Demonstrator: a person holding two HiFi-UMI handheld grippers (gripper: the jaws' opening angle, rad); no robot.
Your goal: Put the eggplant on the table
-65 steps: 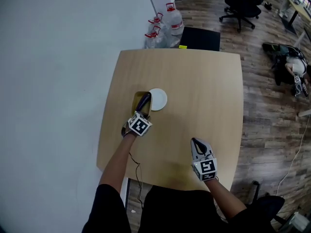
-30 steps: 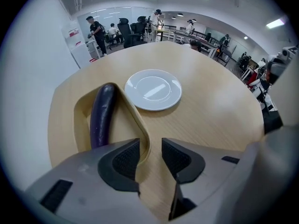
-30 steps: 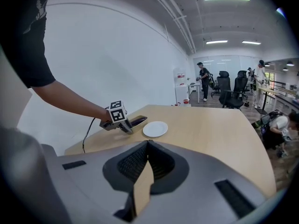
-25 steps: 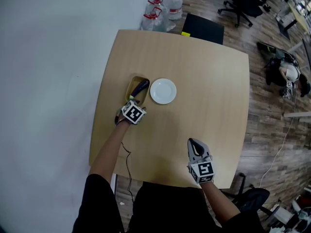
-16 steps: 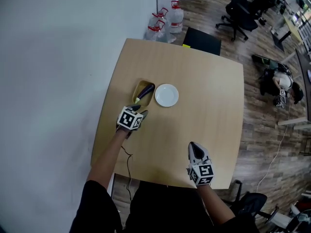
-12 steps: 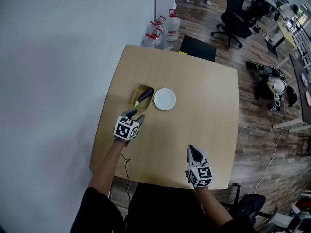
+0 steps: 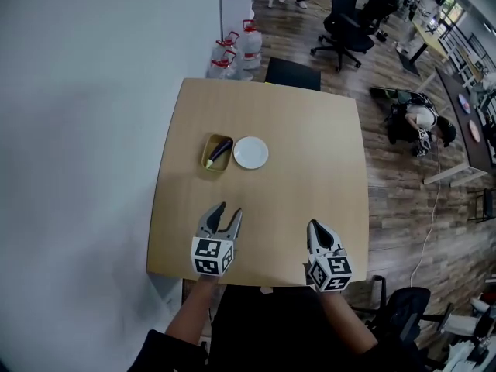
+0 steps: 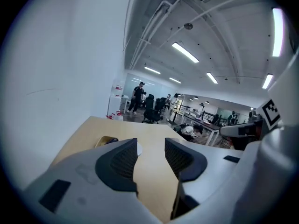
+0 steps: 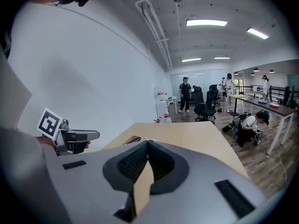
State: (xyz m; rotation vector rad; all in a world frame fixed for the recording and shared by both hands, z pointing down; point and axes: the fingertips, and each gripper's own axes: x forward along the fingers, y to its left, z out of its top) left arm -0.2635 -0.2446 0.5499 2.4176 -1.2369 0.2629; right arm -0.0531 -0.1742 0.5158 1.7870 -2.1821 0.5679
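Note:
A dark purple eggplant [image 7: 221, 150] lies in a small yellow dish [image 7: 209, 141] on the wooden table [image 7: 310, 153], left of a white plate [image 7: 250, 152]. My left gripper [image 7: 222, 211] hovers over the table's near edge, well short of the dish, open and empty. In the left gripper view the dish [image 8: 103, 140] shows far ahead, past the left gripper [image 8: 150, 144]. My right gripper [image 7: 316, 228] hangs near the front edge too, shut with nothing in it. In the right gripper view the right gripper's [image 9: 148, 143] tips meet, and the dish [image 9: 133, 139] shows beyond them.
A white wall runs along the table's left side. Water bottles [image 7: 232, 49] and a black box [image 7: 292, 74] stand beyond the far edge. Office chairs [image 7: 346, 22] and a bag [image 7: 415, 122] are on the wood floor to the right.
The left gripper has drawn back from the dish to the near edge and risen, jaws open. The right gripper rose a little. The eggplant stayed in the dish.

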